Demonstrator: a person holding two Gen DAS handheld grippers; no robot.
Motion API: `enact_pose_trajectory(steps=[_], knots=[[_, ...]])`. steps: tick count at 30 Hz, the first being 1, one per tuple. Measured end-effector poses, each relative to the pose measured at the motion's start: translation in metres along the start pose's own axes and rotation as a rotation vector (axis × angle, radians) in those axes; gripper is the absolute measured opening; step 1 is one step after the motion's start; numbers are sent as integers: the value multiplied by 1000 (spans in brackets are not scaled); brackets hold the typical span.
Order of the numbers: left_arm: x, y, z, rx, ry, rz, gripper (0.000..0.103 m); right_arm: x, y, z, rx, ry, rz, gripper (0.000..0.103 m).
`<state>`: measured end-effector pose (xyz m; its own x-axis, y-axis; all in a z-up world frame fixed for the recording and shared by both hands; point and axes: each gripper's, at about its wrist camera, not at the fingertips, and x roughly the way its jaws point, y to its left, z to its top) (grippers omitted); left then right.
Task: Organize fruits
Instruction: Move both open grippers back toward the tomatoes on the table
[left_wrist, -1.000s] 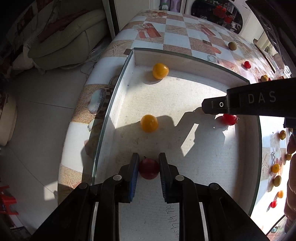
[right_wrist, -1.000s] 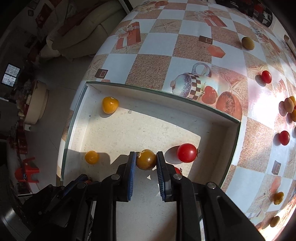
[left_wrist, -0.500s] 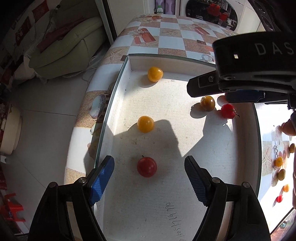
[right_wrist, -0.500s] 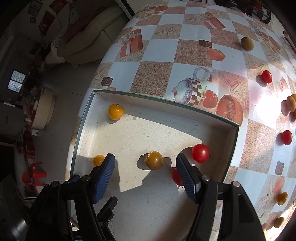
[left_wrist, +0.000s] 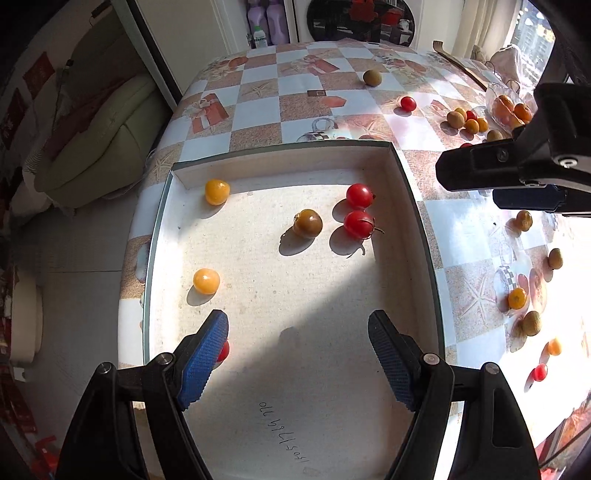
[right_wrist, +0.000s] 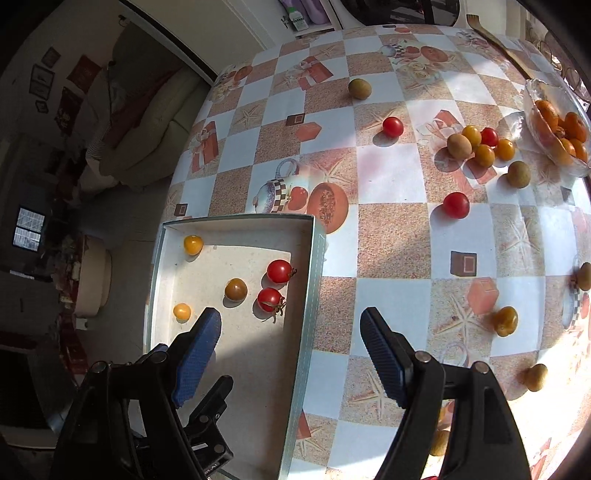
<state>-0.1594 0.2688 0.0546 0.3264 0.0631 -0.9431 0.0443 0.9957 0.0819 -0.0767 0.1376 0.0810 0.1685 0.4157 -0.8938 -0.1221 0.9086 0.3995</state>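
A shallow white box (left_wrist: 421, 229) (right_wrist: 312, 288) lies on the checkered table. In it lie two red tomatoes (left_wrist: 359, 195) (right_wrist: 279, 271), a brownish tomato (left_wrist: 307, 223) (right_wrist: 236, 289), two yellow tomatoes (left_wrist: 217, 191) (right_wrist: 193, 244) and a red one (left_wrist: 224, 350) half hidden behind my left finger. My left gripper (left_wrist: 297, 349) is open and empty above the box's near part. My right gripper (right_wrist: 290, 350) is open and empty above the box's right wall; it also shows in the left wrist view (left_wrist: 517, 173).
Several loose red, yellow and brown fruits lie on the table right of the box, such as a red one (right_wrist: 456, 205) and a yellow one (right_wrist: 506, 320). A glass bowl of oranges (right_wrist: 559, 129) stands at the far right. A sofa (right_wrist: 147, 122) is beyond the table's left edge.
Both grippers have opened, let go of their tomatoes in the box and drawn back and up. The right gripper has moved right, off the box toward the table.
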Motion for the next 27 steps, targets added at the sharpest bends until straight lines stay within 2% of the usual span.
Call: enact_pose_trajectory(steps=[8,14,20,27], knots=[[-13,-61,13,133,-26,-94,80,-45,-75,-49,71,-8,-142,81],[-5,-107,13,254,4,-154,80,-62,-126,-93,149,28,-230,81],[8,-133,6,328,33,-173,80,-62,-152,-129,197,76,-266,81],[18,-152,3,378,38,-201,80,-56,-155,-150,194,101,-253,81]])
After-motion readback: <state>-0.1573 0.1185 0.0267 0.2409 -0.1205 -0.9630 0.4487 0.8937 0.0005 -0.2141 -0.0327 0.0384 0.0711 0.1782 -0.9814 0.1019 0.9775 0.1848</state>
